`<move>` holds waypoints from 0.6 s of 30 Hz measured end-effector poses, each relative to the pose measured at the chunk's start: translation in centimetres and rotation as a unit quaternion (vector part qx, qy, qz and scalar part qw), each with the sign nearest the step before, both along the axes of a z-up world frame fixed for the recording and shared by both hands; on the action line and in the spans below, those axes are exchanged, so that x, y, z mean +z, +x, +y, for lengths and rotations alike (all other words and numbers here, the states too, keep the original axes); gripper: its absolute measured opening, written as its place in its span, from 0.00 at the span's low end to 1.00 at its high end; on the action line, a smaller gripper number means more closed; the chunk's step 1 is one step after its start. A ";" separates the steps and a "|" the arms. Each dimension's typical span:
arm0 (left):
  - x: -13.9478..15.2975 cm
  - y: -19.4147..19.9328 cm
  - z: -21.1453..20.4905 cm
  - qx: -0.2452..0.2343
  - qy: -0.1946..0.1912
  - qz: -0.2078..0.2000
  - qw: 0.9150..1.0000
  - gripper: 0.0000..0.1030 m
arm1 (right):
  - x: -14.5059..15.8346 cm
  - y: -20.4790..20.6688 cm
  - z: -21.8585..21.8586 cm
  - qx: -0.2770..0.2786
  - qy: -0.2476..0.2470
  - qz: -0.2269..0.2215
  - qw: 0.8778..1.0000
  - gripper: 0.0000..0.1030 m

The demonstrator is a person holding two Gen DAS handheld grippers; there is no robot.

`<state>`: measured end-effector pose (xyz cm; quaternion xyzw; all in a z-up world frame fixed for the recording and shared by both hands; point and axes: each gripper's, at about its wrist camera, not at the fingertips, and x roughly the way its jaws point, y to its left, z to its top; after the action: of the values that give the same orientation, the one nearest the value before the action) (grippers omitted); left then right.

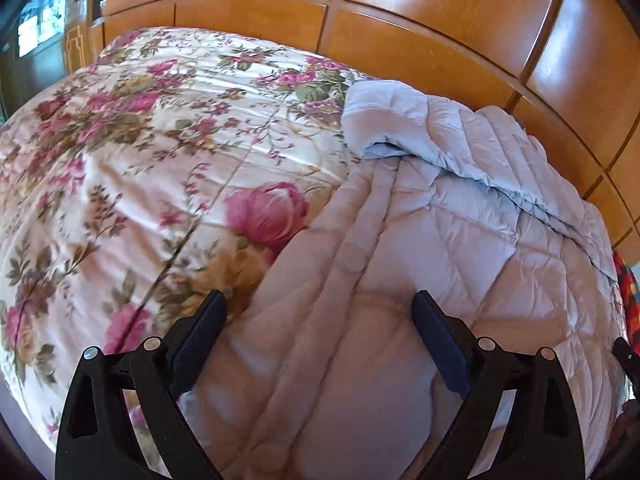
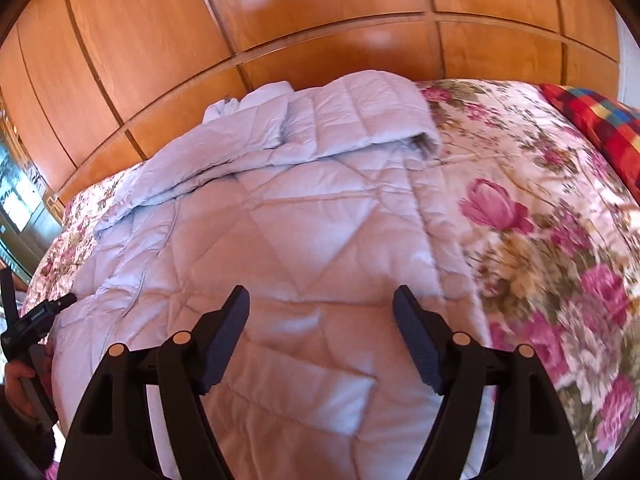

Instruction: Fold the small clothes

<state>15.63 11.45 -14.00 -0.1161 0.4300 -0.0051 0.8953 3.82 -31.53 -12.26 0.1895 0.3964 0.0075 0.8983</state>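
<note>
Both grippers, left (image 1: 320,312) and right (image 2: 320,304), hover with jaws apart and empty over the near end of the jacket (image 2: 280,208), which lies flat on the bed (image 1: 120,160), long axis running near to far. A sleeve (image 1: 420,120) is folded across its far end. Right gripper sits more centrally; nothing blocks either. A plaid cushion (image 2: 600,120) lies well apart, far right.

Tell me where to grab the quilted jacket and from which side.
Take the quilted jacket by its near hem, coming in from the near bed edge. The body lies flat and smooth there, directly ahead of the open right gripper and left gripper, while the far end is bunched in a folded sleeve. Probably one gripper per hem corner.
</note>
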 end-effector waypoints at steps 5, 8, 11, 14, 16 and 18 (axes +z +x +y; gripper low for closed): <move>0.6 -2.5 1.5 -0.009 -0.041 -0.011 0.999 0.90 | 0.9 -1.5 -1.0 -0.003 0.002 -0.002 1.000 0.73; 1.1 -3.4 2.9 -0.025 -0.074 -0.007 0.997 0.90 | 1.5 -3.0 -2.4 -0.006 0.007 -0.007 1.000 0.77; 1.5 -4.7 4.4 -0.039 -0.083 -0.008 0.996 0.91 | 1.2 -4.5 -4.4 0.001 0.035 0.000 0.999 0.77; 1.1 -5.3 5.1 -0.088 -0.113 0.011 0.990 0.91 | 0.0 -6.2 -6.3 0.016 0.075 0.018 0.997 0.76; 1.2 -6.1 4.8 -0.120 -0.100 0.009 0.988 0.91 | -0.7 -7.1 -7.1 0.025 0.118 0.023 0.992 0.72; 1.1 -6.8 4.2 -0.154 -0.097 0.010 0.983 0.91 | -1.7 -7.9 -7.8 0.035 0.159 0.031 0.986 0.66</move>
<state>8.79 15.69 -12.94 -0.1346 0.4495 -0.1838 0.8638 -4.07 -39.34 -13.97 0.3164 0.4245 0.0956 0.8429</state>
